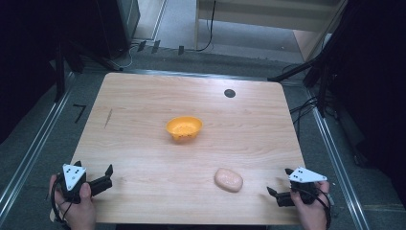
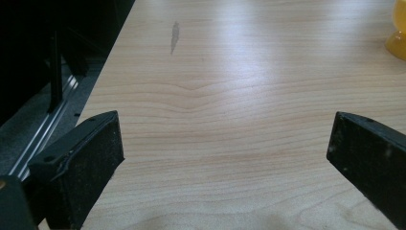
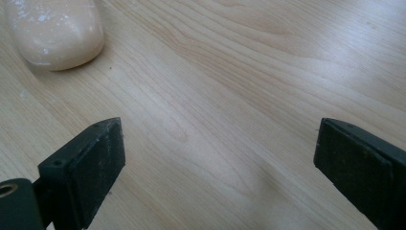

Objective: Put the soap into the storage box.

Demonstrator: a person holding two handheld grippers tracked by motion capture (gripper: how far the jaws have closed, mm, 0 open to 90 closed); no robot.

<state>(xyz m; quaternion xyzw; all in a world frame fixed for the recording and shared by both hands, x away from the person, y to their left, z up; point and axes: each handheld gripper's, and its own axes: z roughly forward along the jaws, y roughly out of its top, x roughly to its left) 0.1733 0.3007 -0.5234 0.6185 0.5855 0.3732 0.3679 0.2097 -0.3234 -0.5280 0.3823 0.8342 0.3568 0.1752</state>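
Wooden bench (image 1: 143, 143), two things on it. Orange bowl (image 1: 184, 128) sits upright near the middle; a pale peach oval lump (image 1: 228, 179) (soap-like, dusted with white specks) lies nearer the person, right of centre, well apart from the bowl. Left claw (image 1: 92, 172) is held by the left hand (image 1: 76, 203) at the near-left corner, jaws spread wide, nothing between them; the left gripper view has bare wood between the jaws, with the bowl's edge at the top right. Right claw (image 1: 279, 182) is in the right hand (image 1: 309, 206) at the near-right edge, jaws also wide and holding nothing, near the lump but not touching. A small dark disc (image 1: 230, 93) is at the bench's far side, and there is a grey smudge (image 1: 108, 118) on the left.
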